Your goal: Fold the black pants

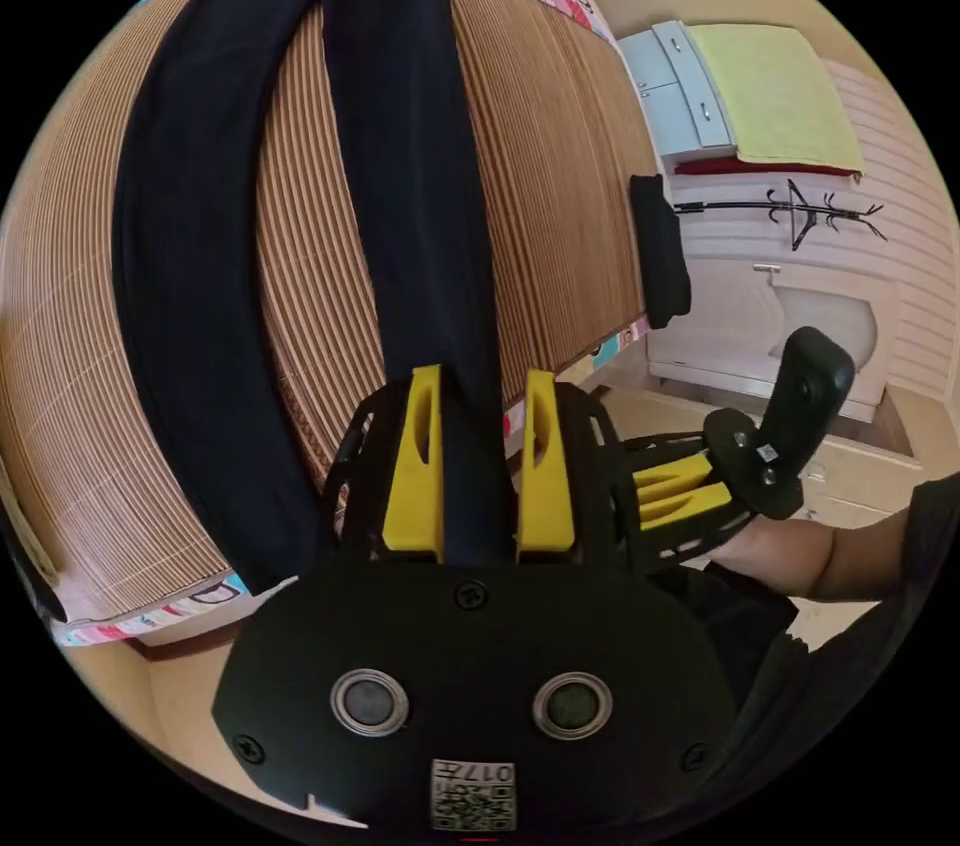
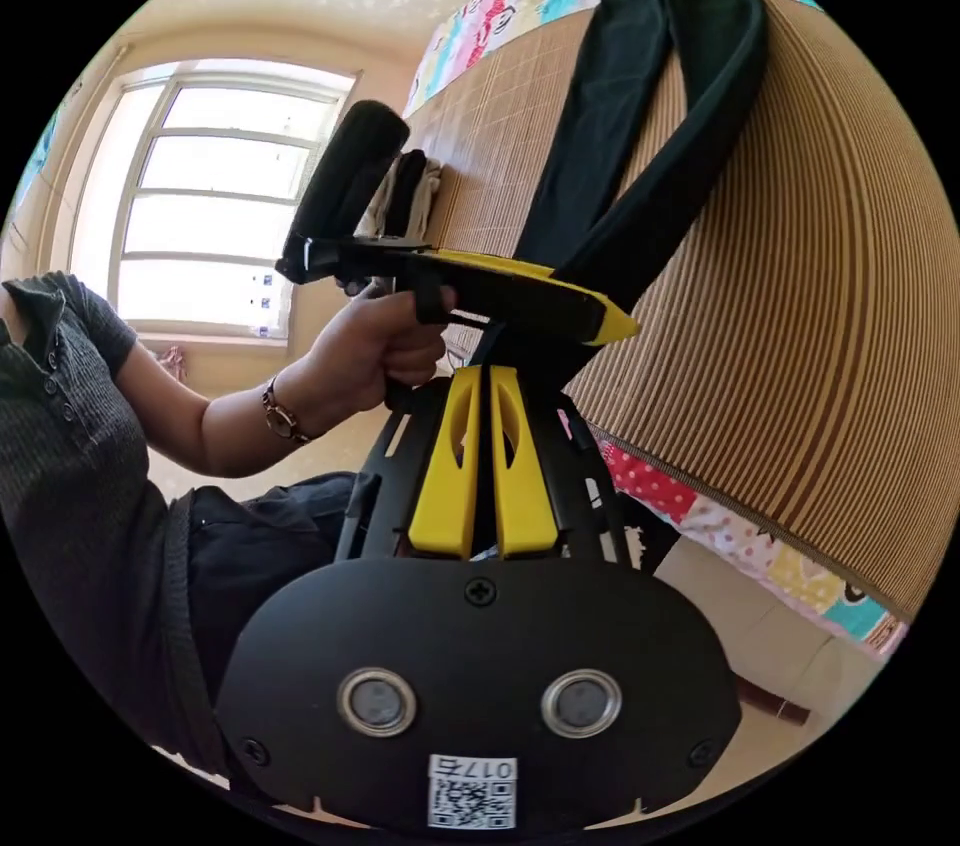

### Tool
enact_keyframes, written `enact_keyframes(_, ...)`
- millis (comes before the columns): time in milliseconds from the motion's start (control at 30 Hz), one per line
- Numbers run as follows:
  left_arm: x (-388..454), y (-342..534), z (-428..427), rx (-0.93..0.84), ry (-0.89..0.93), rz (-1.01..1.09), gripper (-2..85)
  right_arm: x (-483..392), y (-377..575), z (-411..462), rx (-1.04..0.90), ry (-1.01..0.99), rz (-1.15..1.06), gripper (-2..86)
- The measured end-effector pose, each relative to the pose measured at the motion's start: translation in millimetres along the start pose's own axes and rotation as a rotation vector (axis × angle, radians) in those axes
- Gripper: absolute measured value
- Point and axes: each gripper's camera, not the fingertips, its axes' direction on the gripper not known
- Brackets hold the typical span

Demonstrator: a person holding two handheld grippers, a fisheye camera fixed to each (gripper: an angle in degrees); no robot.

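The black pants (image 1: 300,186) lie flat on the bamboo mat (image 1: 560,166) of the bed, with two legs spread apart and the waist at the far end. I hold one cuff between the yellow jaws of my left gripper (image 1: 480,396); the jaws stand apart with the dark cloth running between them, and I cannot tell if both press on it. The other leg lies free on the mat. My right gripper (image 2: 482,386) has its two jaws almost together, and dark cloth seems to sit in the thin gap, but I cannot tell if it is really gripped. In the right gripper view the left gripper (image 2: 600,321) is just above it, at the same cuff of the pants (image 2: 640,116). I count one pair of pants, two grippers, one folded dark cloth (image 1: 660,251) at the mat edge.
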Motion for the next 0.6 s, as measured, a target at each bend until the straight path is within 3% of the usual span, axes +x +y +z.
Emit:
enact_keyframes(33, 1, 4, -2, 0.014, -0.067, 0.001, 1.0, 0, -2, -2, -0.03, -0.005, -0.025, 2.5)
enact_keyframes(133, -4, 16, -8, 0.038, -0.083, 0.039, -0.3, 29, -12, -24, -0.22, -0.104, -0.135, 3.7)
enact_keyframes(233, -29, 29, -15, 0.061, 0.015, -0.012, -0.7, 97, -46, -79, -0.27, -0.03, -0.11, 6.3)
enact_keyframes(367, -68, 45, -22, 0.098, 0.106, -0.108, -0.9, 226, -173, -183, -0.04, 0.031, 0.059, 10.7)
enact_keyframes(500, -90, 54, -25, 0.115, 0.159, -0.146, -0.9, 342, -308, -252, 0.34, -0.112, 0.291, 12.9)
enact_keyframes(600, -103, 58, -26, 0.11, 0.202, -0.156, -0.9, 368, -383, -263, 0.528, -0.132, 0.387, 12.5)
